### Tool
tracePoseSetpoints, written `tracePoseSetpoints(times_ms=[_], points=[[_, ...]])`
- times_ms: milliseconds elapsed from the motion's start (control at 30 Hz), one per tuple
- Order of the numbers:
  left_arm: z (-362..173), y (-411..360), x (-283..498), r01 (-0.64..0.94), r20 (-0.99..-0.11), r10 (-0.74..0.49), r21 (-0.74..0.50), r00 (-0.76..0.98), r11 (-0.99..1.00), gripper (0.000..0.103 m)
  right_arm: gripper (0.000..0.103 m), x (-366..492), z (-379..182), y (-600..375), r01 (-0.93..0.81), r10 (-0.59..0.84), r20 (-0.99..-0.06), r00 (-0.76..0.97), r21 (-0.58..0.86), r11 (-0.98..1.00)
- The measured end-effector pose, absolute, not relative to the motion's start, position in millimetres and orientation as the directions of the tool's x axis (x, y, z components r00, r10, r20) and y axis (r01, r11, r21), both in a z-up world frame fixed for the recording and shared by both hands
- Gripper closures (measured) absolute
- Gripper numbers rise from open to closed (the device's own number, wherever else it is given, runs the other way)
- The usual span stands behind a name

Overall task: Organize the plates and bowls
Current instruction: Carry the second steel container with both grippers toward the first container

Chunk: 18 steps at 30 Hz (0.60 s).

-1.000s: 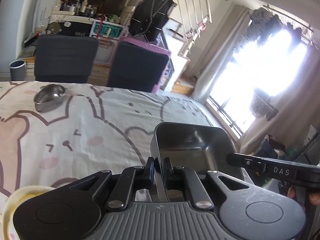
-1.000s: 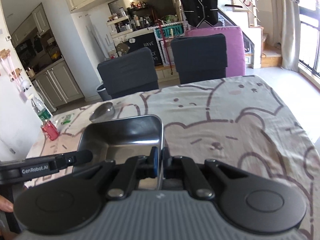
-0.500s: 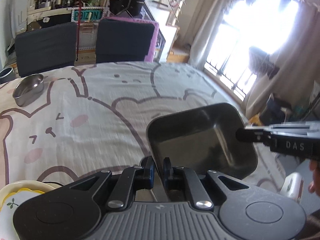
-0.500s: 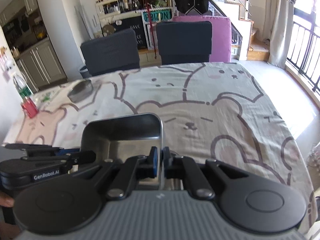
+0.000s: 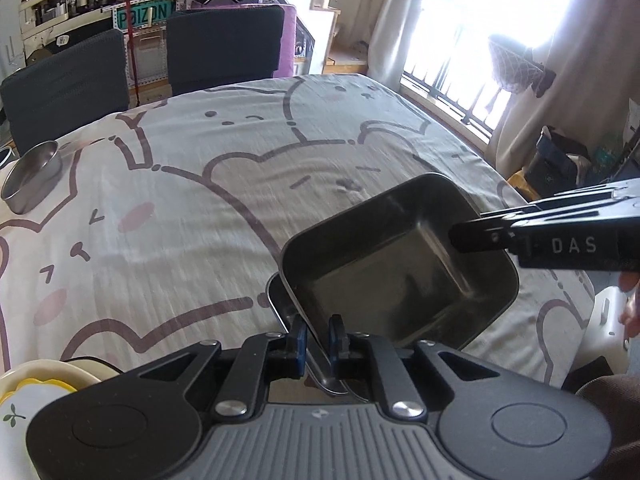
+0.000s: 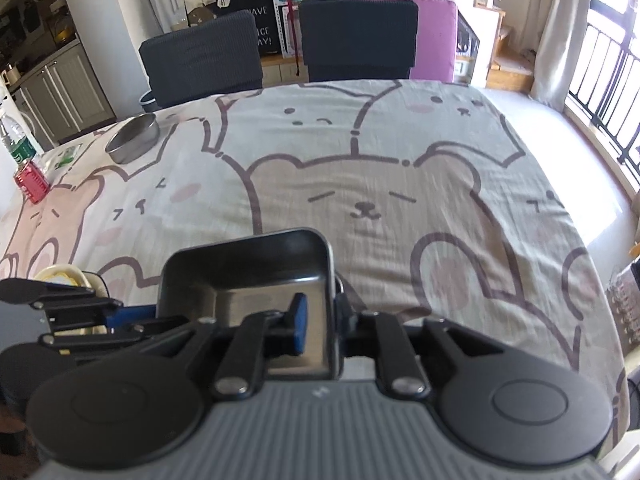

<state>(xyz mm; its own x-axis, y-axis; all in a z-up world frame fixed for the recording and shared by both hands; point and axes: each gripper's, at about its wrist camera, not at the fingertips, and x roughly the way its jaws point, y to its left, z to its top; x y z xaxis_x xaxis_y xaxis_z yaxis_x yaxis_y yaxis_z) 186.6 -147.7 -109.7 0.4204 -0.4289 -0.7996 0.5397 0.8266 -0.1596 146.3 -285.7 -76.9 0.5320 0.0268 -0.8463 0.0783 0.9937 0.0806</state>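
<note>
A square steel tray (image 5: 400, 264) hangs tilted low over the bear-print tablecloth (image 5: 200, 200), above the rim of a second steel tray (image 5: 276, 304). My left gripper (image 5: 318, 340) is shut on the upper tray's near wall, its jaws just starting to ease open. In the right wrist view the same tray (image 6: 240, 272) has its right wall between the opening jaws of my right gripper (image 6: 320, 320). The blue pad (image 6: 298, 320) stands clear of the wall. A round steel bowl (image 5: 32, 184) sits far left. Cream and yellow plates (image 5: 40, 392) lie at the near left.
A red can (image 6: 32, 182) and a water bottle (image 6: 18, 144) stand at the table's left edge. Two dark chairs (image 6: 360, 40) are pushed in at the far side. The table's right edge (image 5: 500, 184) drops off toward the window.
Both grippers tipped downward and the tray sank toward the table, over a second tray. The right jaws parted from the tray's wall. The left pads spread slightly.
</note>
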Motion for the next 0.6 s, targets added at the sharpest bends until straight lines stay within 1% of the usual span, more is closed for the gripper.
tracePoseSetpoints(times_ms=[67, 133, 433, 533, 600], points=[[-109.9, -148.7, 187.1, 0.539, -0.801, -0.429, -0.162, 0.417, 0.827, 0.091, 0.071, 147.5, -78.2, -284.4, 0.075, 0.026, -0.850, 0.526, 0.077, 0.994], [-110.7, -149.3, 187.8, 0.537, -0.805, -0.425, -0.161, 0.414, 0.828, 0.091, 0.069, 148.8, -79.8, -284.9, 0.077, 0.024, -0.854, 0.519, 0.075, 0.994], [-116.9, -149.0, 193.4, 0.528, -0.823, -0.406, -0.158, 0.396, 0.834, 0.089, 0.063, 154.8, -88.5, -286.8, 0.065, 0.068, -0.865, 0.497, 0.115, 0.991], [-116.2, -147.9, 196.3, 0.518, -0.823, -0.404, -0.162, 0.400, 0.840, 0.087, 0.063, 157.0, -91.5, -286.1, 0.062, 0.071, -0.872, 0.484, 0.115, 0.991], [-115.5, -147.3, 198.2, 0.513, -0.821, -0.403, -0.161, 0.404, 0.843, 0.084, 0.063, 158.1, -93.9, -285.4, 0.059, 0.073, -0.877, 0.476, 0.115, 0.992]])
